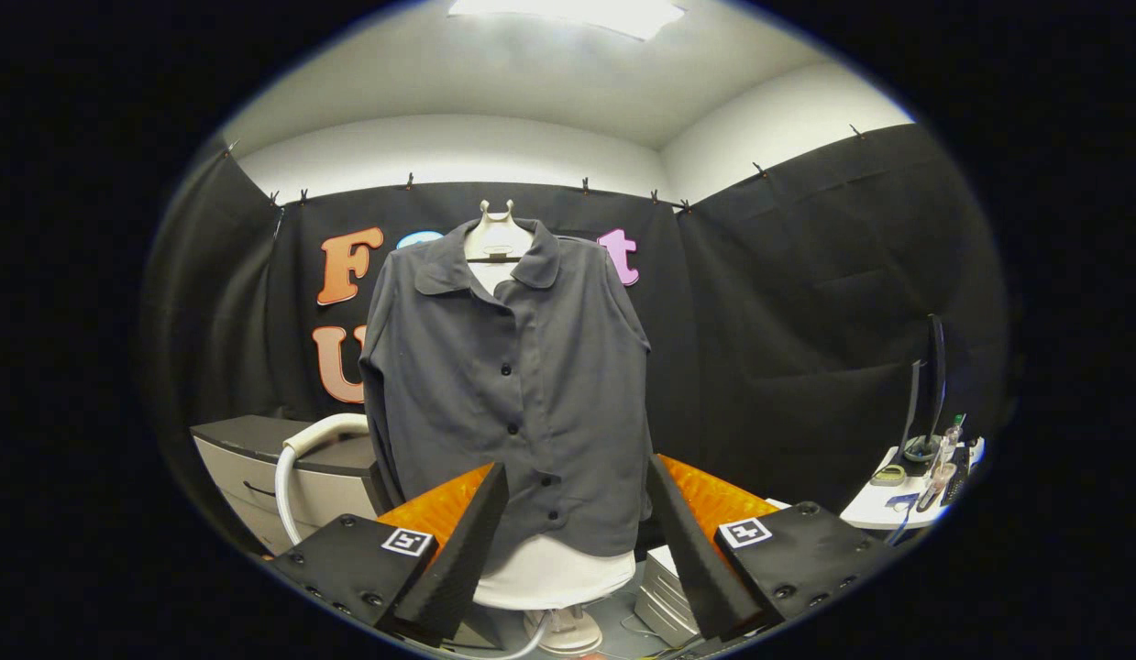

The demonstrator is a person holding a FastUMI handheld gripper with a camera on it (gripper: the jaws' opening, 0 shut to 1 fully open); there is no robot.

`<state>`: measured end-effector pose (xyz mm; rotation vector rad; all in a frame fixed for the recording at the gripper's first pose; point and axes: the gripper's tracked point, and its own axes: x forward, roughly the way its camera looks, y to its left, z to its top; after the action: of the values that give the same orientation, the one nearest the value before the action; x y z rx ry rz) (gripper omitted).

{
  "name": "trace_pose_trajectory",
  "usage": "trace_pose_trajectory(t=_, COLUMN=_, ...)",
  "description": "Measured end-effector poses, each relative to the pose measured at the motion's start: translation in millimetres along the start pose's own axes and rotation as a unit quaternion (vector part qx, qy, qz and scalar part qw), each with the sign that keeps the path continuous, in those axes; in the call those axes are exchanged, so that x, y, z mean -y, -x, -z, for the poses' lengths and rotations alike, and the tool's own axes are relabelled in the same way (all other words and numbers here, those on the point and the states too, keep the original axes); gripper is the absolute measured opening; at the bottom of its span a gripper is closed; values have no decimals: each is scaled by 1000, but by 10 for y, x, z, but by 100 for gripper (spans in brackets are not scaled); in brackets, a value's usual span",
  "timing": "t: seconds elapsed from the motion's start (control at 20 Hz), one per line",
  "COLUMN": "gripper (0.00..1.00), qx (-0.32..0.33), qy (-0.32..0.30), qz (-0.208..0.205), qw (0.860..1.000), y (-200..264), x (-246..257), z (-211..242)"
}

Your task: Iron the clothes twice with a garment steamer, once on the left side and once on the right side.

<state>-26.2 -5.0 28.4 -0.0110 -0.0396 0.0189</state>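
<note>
gripper view, steaming booth: a dark grey button-front shirt [508, 385] hangs on a pale dress form [549, 573], straight ahead of the tool [577, 536] and beyond its fingers. the tool stands spread wide with nothing between its fingers [457, 541], the shirt's lower hem showing through the gap. the shirt looks thin and soft, a light fabric that will sway or bunch under any push, with loose folds along the placket and sleeves; it seems only draped on the form, so a hard stroke could drag it askew.

a white ribbed hose [297, 458] curves up beside the shirt's left sleeve, in front of a low grey cabinet [256, 449]; it likely belongs to the garment steamer, whose head cannot be made out. judging from this, the steamer has yet to be taken up. the hose looks flexible and springy, so the firmer hold would be on the rigid handle of the head once it is found, not on the hose itself.

to the right, a small white table [884, 509] carries a monitor [930, 385] seen edge-on and a few small items too small to tell.

no brand or label can be read on the shirt or hose. square black-and-white coded markers [746, 532] sit on the tool's body.
</note>
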Motion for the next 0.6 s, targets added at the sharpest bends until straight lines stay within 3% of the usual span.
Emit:
trace_pose_trajectory(t=0.25, gripper=97, qx=11, qy=-9, qz=22, qw=1000, y=42, x=56, z=-158)
trace_pose_trajectory(t=0.6, gripper=97, qx=0, qy=-50, qz=7, qw=999, y=-160, x=-174, z=-265)
